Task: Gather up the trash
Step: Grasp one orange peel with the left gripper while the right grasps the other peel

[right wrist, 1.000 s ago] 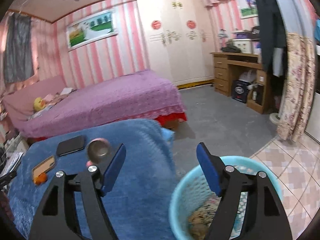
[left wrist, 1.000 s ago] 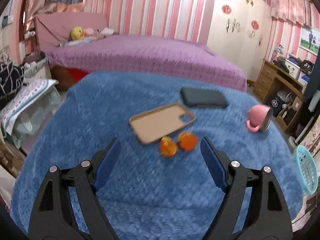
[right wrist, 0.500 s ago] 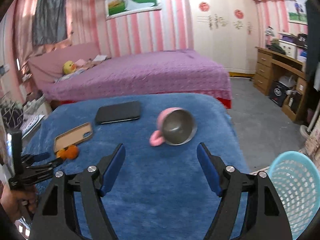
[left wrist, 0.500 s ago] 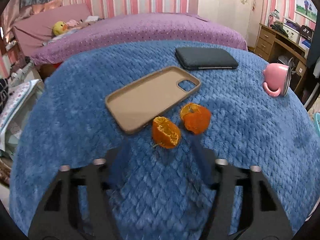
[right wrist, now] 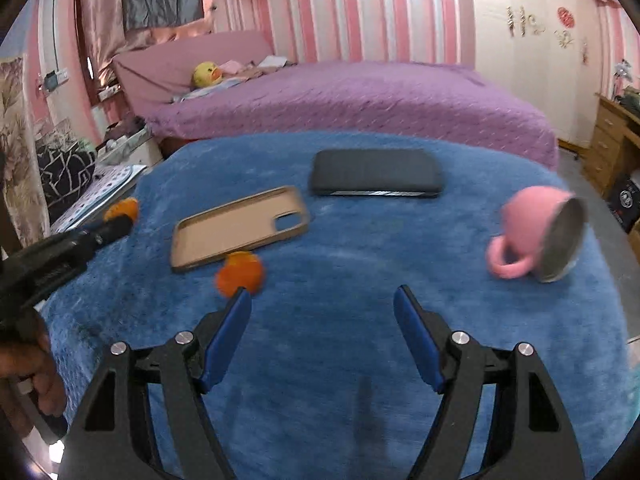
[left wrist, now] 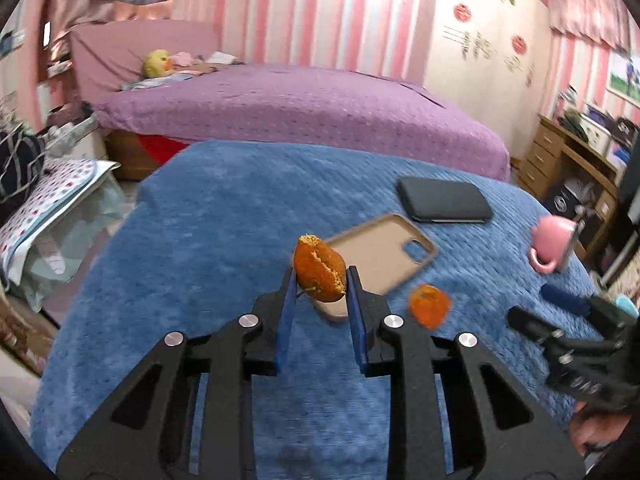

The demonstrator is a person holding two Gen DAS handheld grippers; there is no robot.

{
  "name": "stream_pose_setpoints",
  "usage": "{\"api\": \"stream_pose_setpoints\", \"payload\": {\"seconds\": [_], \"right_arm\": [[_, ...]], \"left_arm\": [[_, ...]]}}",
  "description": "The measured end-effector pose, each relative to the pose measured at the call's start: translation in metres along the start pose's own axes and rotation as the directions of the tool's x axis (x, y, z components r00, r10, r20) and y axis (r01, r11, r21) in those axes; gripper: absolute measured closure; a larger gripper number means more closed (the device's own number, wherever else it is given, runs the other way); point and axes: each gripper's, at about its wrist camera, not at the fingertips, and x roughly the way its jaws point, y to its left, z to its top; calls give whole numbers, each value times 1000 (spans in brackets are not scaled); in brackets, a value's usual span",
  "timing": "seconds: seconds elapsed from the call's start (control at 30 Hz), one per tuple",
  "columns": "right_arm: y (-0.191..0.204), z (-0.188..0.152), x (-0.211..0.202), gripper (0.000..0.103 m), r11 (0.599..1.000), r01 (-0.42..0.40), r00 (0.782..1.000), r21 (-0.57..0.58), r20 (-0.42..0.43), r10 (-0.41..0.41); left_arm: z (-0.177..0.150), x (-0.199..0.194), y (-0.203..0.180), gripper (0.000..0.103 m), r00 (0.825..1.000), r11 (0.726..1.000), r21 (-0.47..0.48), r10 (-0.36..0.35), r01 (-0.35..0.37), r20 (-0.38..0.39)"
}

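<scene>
Peel [left wrist: 319, 269], orange and torn, pinched between the blue pads of the left gripper [left wrist: 320, 280] and lifted clear of the blue blanket [left wrist: 224, 216]; jaws narrowed to the width of the scrap, nothing else in them. Seen also at the far left of the right wrist view, at the tip of that same tool [right wrist: 120, 210].

Second peel [right wrist: 240, 273] lying loose on the blanket, just near of the tan phone case [right wrist: 240, 226] and touching or almost touching its near edge. From the right gripper [right wrist: 322, 304]: ahead and to the left, close beside the tip of the left finger [right wrist: 234, 320], outside the gap rather than between the fingers. Jaws of the right gripper spread wide, holding nothing. Roughly round and blurred, so no clear long axis to line up with.

Judged from these views: right gripper the free one and close to the loose peel, the left already loaded. Needs a shift to the left to centre the scrap between the pads, taking care not to catch the case edge. Dark phone [right wrist: 376, 178] farther off and pink cup [right wrist: 538, 236] on its side at far right, both well apart from the peel. Basket barely visible, if at all.
</scene>
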Motion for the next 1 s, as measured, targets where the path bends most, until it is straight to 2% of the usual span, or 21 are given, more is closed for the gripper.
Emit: {"api": "stream_pose_setpoints", "payload": {"seconds": [0.1, 0.33, 0.37, 0.43, 0.47, 0.53, 0.63, 0.83, 1.0], "right_arm": [[20, 2, 20, 30, 999, -34, 999, -1, -14, 34], [53, 2, 60, 32, 998, -8, 998, -64, -67, 3], [58, 1, 68, 34, 997, -3, 996, -81, -92, -4], [63, 1, 82, 52, 994, 3, 990, -112, -140, -19], [60, 0, 78, 54, 994, 2, 991, -111, -134, -17], [56, 0, 76, 69, 996, 1, 992, -93, -126, -12], [47, 1, 70, 80, 998, -39, 994, -49, -103, 34], [37, 2, 40, 82, 997, -68, 997, -47, -39, 67], [21, 4, -2, 82, 996, -68, 997, -63, 24, 69]], "left_arm": [[-4, 4, 16, 80, 1000, 1000, -23, 20, -20, -19], [-17, 6, 35, 80, 998, 999, -31, 35, -37, -43], [-17, 5, 36, 80, 998, 999, -33, 35, -36, -43], [-17, 6, 37, 80, 999, 999, -31, 30, -31, -43], [-17, 5, 36, 80, 999, 999, -29, 30, -31, -41], [-16, 4, 32, 80, 999, 999, -23, 22, -23, -39], [-14, 3, 25, 80, 999, 1000, -17, 13, -13, -31], [-11, -5, 9, 80, 1000, 1000, -1, -15, 15, -9], [-8, -12, -1, 80, 999, 999, -9, -44, 44, 5]]}}
